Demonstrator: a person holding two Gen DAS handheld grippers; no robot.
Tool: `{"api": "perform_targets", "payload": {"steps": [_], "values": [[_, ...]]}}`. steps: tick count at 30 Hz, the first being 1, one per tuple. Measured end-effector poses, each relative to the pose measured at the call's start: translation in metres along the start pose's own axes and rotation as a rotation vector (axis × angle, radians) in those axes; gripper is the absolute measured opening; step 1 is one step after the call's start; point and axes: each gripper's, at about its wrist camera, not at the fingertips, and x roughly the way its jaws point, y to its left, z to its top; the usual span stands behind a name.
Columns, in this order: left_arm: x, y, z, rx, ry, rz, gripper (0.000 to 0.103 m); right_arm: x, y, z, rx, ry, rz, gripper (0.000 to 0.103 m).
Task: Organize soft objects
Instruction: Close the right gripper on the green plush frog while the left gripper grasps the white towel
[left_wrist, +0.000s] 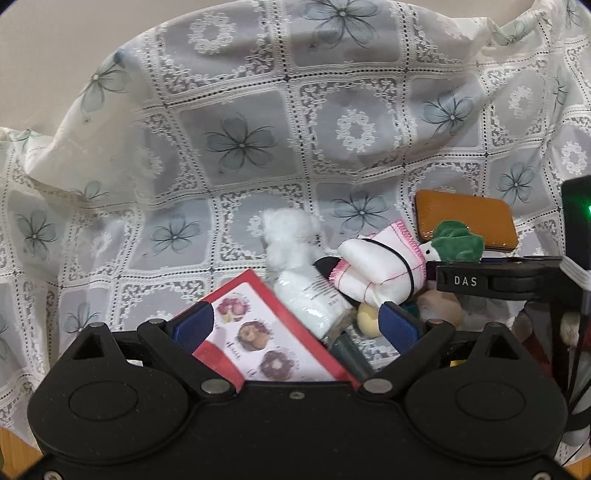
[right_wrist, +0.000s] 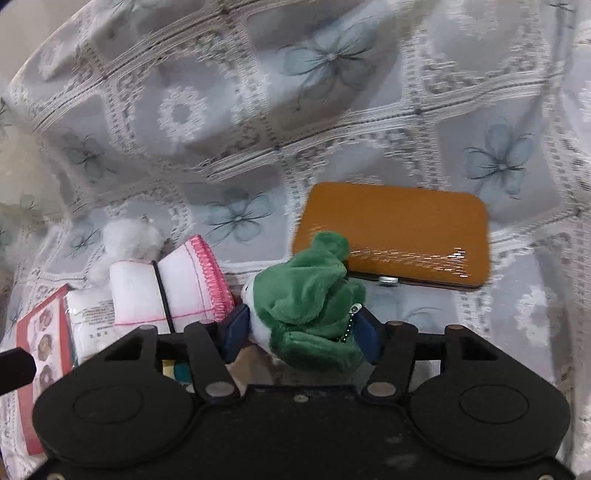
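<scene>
The green plush toy (right_wrist: 310, 295) sits between the blue pads of your right tool (right_wrist: 301, 332), which pinches it from both sides; a white patch shows on its left flank and a small ball chain (right_wrist: 350, 320) hangs by the right pad. In the left wrist view the same toy peeks up above the right tool's black frame, in front of the orange case (left_wrist: 465, 218).

That orange case lies flat on the surface just behind the toy, its metal clasp (right_wrist: 388, 281) facing you. To the toy's left rests the white folded cloth with pink stitched edge (right_wrist: 184, 291), bound by a black band, and behind it a fluffy white cotton piece (right_wrist: 129, 240). A white plastic-wrapped pack (left_wrist: 310, 299) leans beside the cloth, and the red-bordered card with doughnut pictures (left_wrist: 258, 332) lies furthest left.

Your left tool (left_wrist: 295, 325) is spread wide, its pads standing either side of the card and the wrapped pack without pressing on them. A small yellowish soft item (left_wrist: 367, 319) sits just beside its right pad.

Everything rests on the lace tablecloth with grey flower print (left_wrist: 240, 147), which is rumpled toward the far edge.
</scene>
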Motion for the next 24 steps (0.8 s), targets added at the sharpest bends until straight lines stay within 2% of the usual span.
{"api": "perform_targets", "payload": {"steps": [7, 13, 16, 24], "values": [[0.008, -0.018, 0.015, 0.005, 0.026, -0.034, 0.093, -0.028, -0.031, -0.003, 0.082, -0.037, -0.043, 0.060], [0.024, -0.043, 0.043, -0.021, 0.075, -0.094, 0.094, -0.037, -0.042, -0.020, 0.053, -0.053, -0.099, 0.061], [0.040, -0.059, 0.054, -0.017, 0.100, -0.079, 0.094, -0.029, -0.045, -0.027, 0.048, -0.039, -0.103, 0.061], [0.088, -0.083, 0.060, -0.010, 0.170, 0.005, 0.093, -0.024, -0.045, -0.041, 0.013, -0.094, -0.113, 0.066]]}}
